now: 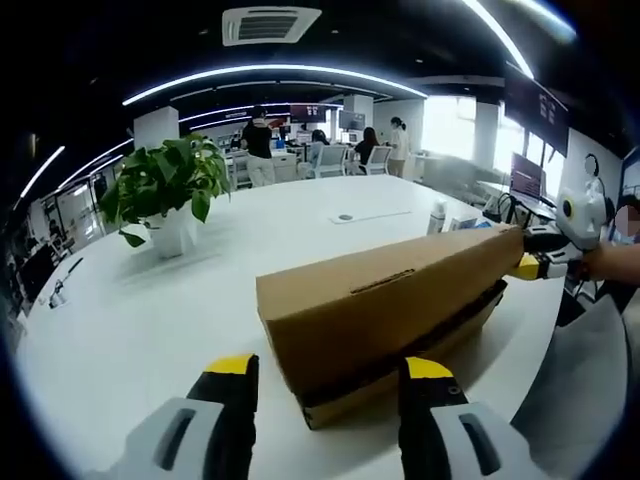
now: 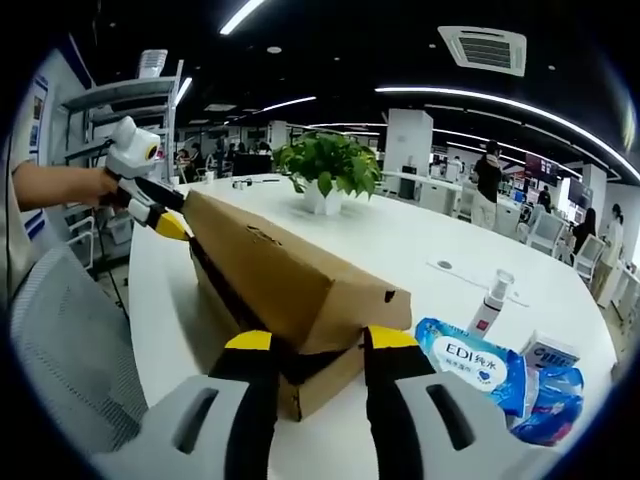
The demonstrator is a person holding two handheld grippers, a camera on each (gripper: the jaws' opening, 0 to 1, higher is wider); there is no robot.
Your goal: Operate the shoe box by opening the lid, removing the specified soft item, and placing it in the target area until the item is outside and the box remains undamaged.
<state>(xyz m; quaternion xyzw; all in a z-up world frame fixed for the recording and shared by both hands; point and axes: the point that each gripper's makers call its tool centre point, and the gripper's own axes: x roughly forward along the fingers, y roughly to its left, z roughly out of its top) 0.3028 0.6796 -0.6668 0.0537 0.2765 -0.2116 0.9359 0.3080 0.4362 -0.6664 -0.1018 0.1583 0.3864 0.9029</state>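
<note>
Left hand-held gripper is open, jaws apart at one end of shoe box on white desk. Right hand-held gripper is open too, jaws either side of opposite end. Lid sits slightly lifted, dark gap under it. Potted plant stands behind, wipes pack beside box.

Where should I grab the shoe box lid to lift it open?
Grip the lid's short end lips, one hand-held gripper per end, coming in along the box's length. It is long and already raised above the base, so lifting both ends evenly should avoid bending the cardboard.
</note>
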